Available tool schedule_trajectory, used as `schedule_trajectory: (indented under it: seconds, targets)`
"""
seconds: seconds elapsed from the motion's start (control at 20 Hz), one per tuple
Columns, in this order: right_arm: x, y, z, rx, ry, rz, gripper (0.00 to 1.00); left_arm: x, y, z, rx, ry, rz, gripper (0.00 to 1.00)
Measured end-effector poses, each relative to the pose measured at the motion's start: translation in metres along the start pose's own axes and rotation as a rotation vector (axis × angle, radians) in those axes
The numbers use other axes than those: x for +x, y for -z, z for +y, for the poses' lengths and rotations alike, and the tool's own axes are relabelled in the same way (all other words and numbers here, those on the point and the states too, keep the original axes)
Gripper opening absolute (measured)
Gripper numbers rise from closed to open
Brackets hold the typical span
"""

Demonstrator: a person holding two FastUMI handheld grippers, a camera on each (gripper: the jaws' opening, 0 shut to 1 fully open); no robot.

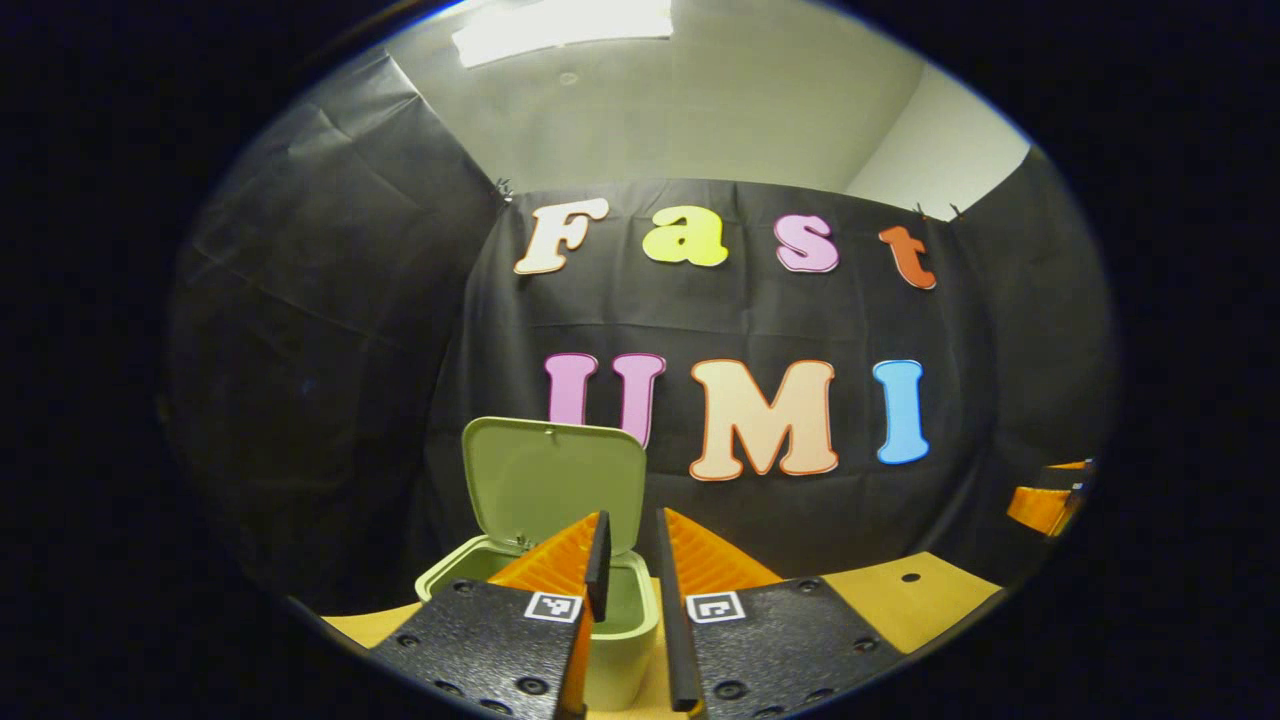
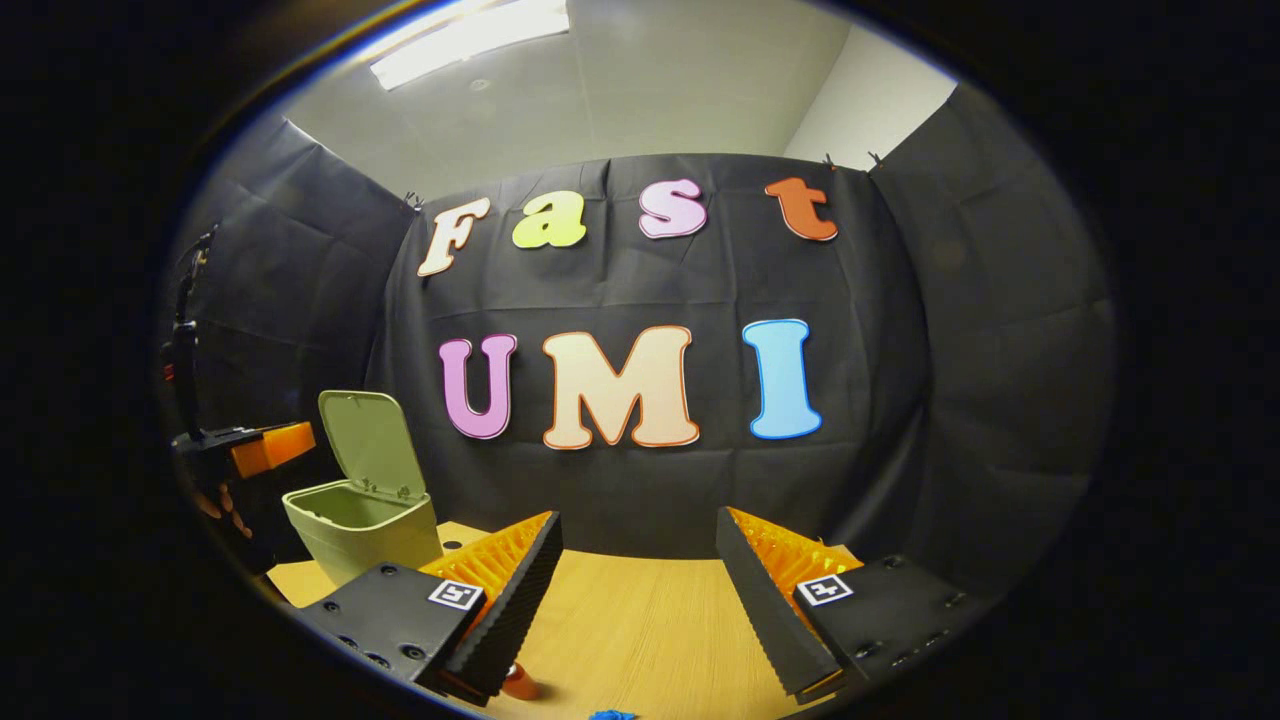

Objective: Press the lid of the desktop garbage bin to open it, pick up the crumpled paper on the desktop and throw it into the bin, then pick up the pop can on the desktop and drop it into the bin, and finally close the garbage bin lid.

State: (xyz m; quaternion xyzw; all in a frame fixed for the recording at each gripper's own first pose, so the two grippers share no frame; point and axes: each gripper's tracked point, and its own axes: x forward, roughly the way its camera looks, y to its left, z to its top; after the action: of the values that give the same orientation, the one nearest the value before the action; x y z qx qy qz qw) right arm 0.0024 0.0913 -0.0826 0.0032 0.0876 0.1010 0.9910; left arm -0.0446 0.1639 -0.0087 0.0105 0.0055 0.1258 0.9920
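The green bin (image 1: 620,640) stands on the wooden table with its lid (image 1: 555,485) swung up and open. My left gripper (image 1: 630,520) hovers just above the bin's near rim, its fingers only a narrow gap apart with nothing between them. In the right gripper view the bin (image 2: 365,530) and its raised lid (image 2: 370,440) sit at the far left, with the left gripper (image 2: 255,450) and a hand beside them. My right gripper (image 2: 638,535) is wide open over bare table, holding nothing. A small red-orange object (image 2: 520,684) peeks out under its left finger, and a blue scrap (image 2: 610,715) lies at the bottom edge; both are too hidden to identify.
The wooden table (image 2: 640,620) stretches between the right gripper's fingers, up to the black cloth wall behind it. In the left gripper view the table has a small hole (image 1: 910,577) at the right, and the right gripper (image 1: 1050,500) shows at the far right edge.
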Motion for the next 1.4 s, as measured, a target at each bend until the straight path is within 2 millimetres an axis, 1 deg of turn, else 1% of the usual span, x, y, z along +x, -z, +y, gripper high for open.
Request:
schedule_trajectory:
  seconds: [0.05,0.2,0.25,0.3,0.35,0.4,0.45,0.5,0.55,0.6,0.65,0.7,0.75,0.8,0.95,1.05,1.15,1.2,1.25,1.4]
  targets:
    - [0.0,0.005,0.0,0.002,-0.009,0.013,0.98,-0.004,0.0,-0.008,0.016,0.02,0.005,0.31]
    - [0.002,0.025,0.004,0.012,-0.034,0.057,0.98,-0.013,-0.001,-0.027,0.047,0.055,0.007,0.62]
    - [0.003,0.033,0.006,0.019,-0.044,0.078,0.98,-0.017,-0.002,-0.032,0.048,0.064,0.005,0.67]
    - [0.004,0.045,0.008,0.022,-0.053,0.101,0.98,-0.02,-0.004,-0.036,0.047,0.067,0.003,0.76]
    - [0.005,0.056,0.009,0.019,-0.058,0.126,0.98,-0.024,-0.006,-0.039,0.043,0.071,0.0,0.8]
    - [0.005,0.069,0.01,0.013,-0.062,0.149,0.98,-0.026,-0.007,-0.042,0.038,0.074,0.0,0.89]
    - [0.007,0.082,0.012,0.003,-0.069,0.174,0.98,-0.029,-0.009,-0.044,0.035,0.076,-0.002,0.92]
    - [0.006,0.099,0.013,-0.004,-0.072,0.212,0.98,-0.031,-0.01,-0.044,0.036,0.074,-0.005,0.9]
    - [0.006,0.115,0.014,-0.007,-0.076,0.248,0.98,-0.033,-0.011,-0.044,0.037,0.074,-0.006,0.94]
    - [0.003,0.129,0.014,-0.009,-0.079,0.279,0.98,-0.035,-0.012,-0.043,0.041,0.07,-0.005,0.94]
    - [0.002,0.144,0.015,-0.014,-0.081,0.309,0.98,-0.037,-0.013,-0.041,0.045,0.065,-0.005,0.91]
    - [0.002,0.16,0.014,-0.025,-0.081,0.34,0.98,-0.038,-0.013,-0.039,0.051,0.06,-0.002,0.91]
    - [0.0,0.174,0.014,-0.033,-0.083,0.37,0.98,-0.039,-0.014,-0.036,0.055,0.052,0.002,0.94]
    - [-0.003,0.189,0.015,-0.041,-0.087,0.4,0.98,-0.041,-0.013,-0.033,0.056,0.048,0.005,0.91]
    - [-0.011,0.227,0.017,-0.066,-0.1,0.477,0.98,-0.045,-0.01,-0.025,0.061,0.029,0.017,0.91]
    - [-0.016,0.249,0.02,-0.082,-0.109,0.52,0.98,-0.047,-0.005,-0.019,0.069,0.018,0.033,0.91]
    - [-0.02,0.265,0.02,-0.105,-0.113,0.547,0.98,-0.049,-0.003,-0.014,0.074,0.009,0.044,0.91]
    - [-0.021,0.275,0.02,-0.119,-0.116,0.561,0.98,-0.05,-0.002,-0.012,0.077,0.004,0.047,0.94]
    - [-0.022,0.283,0.021,-0.129,-0.121,0.576,0.98,-0.05,-0.002,-0.009,0.086,-0.006,0.05,0.91]
    - [-0.028,0.307,0.021,-0.144,-0.128,0.625,0.98,-0.053,0.004,0.0,0.107,-0.026,0.061,0.91]
